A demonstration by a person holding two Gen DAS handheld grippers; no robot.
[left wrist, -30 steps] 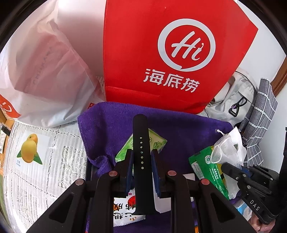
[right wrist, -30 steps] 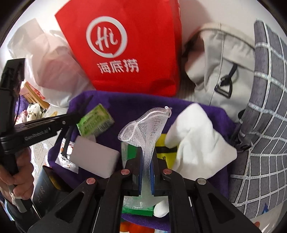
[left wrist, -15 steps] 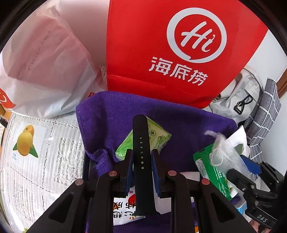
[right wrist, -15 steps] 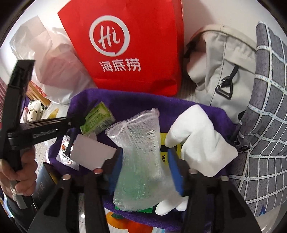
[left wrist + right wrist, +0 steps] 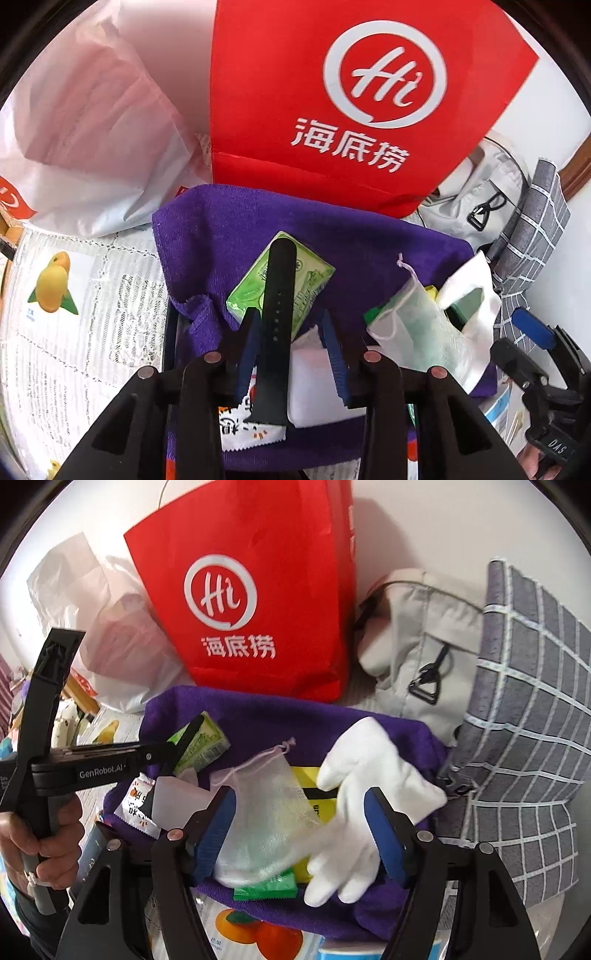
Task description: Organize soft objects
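One limp translucent mesh pouch (image 5: 269, 812)

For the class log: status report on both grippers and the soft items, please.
Left gripper open, black strap loose between the jaws. Right gripper open over mesh pouch and white glove. All on purple towel; nothing blocking.

One red bag (image 5: 332, 103), one purple towel (image 5: 229, 236), one white glove (image 5: 369, 775), two grippers.

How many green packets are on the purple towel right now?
2. One green packet lies at the purple towel's back left, under the black strap; another at its front edge, under the mesh pouch. More may be hidden.
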